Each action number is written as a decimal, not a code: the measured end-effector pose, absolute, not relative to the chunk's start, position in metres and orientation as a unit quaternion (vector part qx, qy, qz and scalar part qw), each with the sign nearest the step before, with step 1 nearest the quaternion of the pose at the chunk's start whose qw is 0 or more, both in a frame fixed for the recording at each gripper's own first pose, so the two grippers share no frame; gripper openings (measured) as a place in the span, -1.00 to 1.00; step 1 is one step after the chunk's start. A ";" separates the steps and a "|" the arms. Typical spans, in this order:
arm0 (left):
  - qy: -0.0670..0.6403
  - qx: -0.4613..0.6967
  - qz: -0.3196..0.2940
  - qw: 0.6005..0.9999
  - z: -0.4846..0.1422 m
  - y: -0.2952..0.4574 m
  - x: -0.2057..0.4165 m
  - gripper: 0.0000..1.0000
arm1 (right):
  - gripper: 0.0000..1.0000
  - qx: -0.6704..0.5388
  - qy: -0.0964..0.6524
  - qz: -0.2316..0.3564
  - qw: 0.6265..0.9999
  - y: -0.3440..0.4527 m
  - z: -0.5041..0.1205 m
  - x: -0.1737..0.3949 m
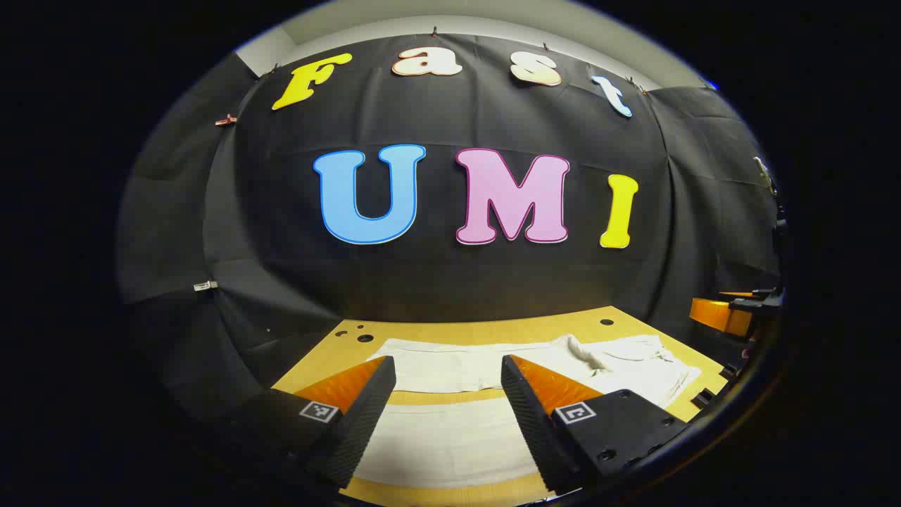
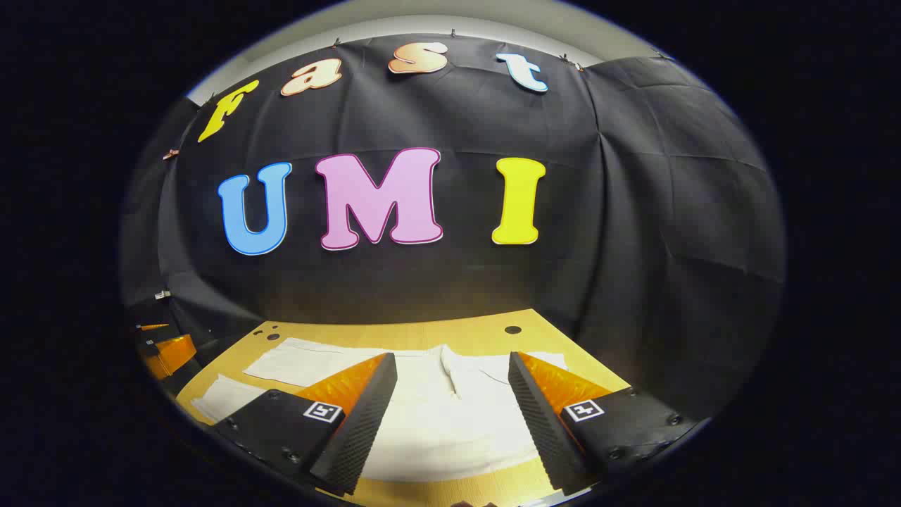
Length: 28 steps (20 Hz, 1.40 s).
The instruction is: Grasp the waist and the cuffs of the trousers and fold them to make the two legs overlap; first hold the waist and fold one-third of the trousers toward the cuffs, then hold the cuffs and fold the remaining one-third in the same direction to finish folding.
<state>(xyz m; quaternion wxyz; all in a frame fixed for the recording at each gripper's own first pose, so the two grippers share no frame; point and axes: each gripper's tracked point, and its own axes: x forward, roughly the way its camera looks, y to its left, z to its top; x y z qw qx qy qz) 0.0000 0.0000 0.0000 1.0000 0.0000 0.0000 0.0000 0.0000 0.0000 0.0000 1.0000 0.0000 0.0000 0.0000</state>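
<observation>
Hovering above the wooden table point(image 1: 450, 331), my left gripper point(image 1: 448, 401) has its fingers spread apart with nothing between them. Below it, white trousers point(image 1: 493, 373) lie spread flat on the table, two legs side by side with a strip of table between them, bunched waist toward the right. At the right edge of the left gripper view, part of the other gripper point(image 1: 732, 310) shows. My right gripper point(image 2: 452, 405) also hangs with fingers apart, gripping nothing, over the trousers point(image 2: 436, 415); a crease point(image 2: 450, 373) runs up between its fingers.
</observation>
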 end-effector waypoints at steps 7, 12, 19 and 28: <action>0.001 0.004 0.000 1.000 -0.001 0.000 0.006 0.91 | 0.96 0.000 0.005 0.003 1.000 0.003 -0.002 0.010; 0.004 0.003 0.002 1.000 -0.005 0.001 0.009 0.91 | 0.96 0.000 0.010 0.005 1.000 0.002 -0.005 0.014; 0.008 0.009 0.005 1.000 -0.008 -0.002 0.010 0.91 | 0.96 -0.020 0.004 0.002 1.000 -0.006 -0.005 0.022; 0.020 0.027 0.021 0.999 -0.010 -0.001 0.013 0.92 | 0.95 -0.073 0.009 0.014 0.997 -0.044 -0.005 0.039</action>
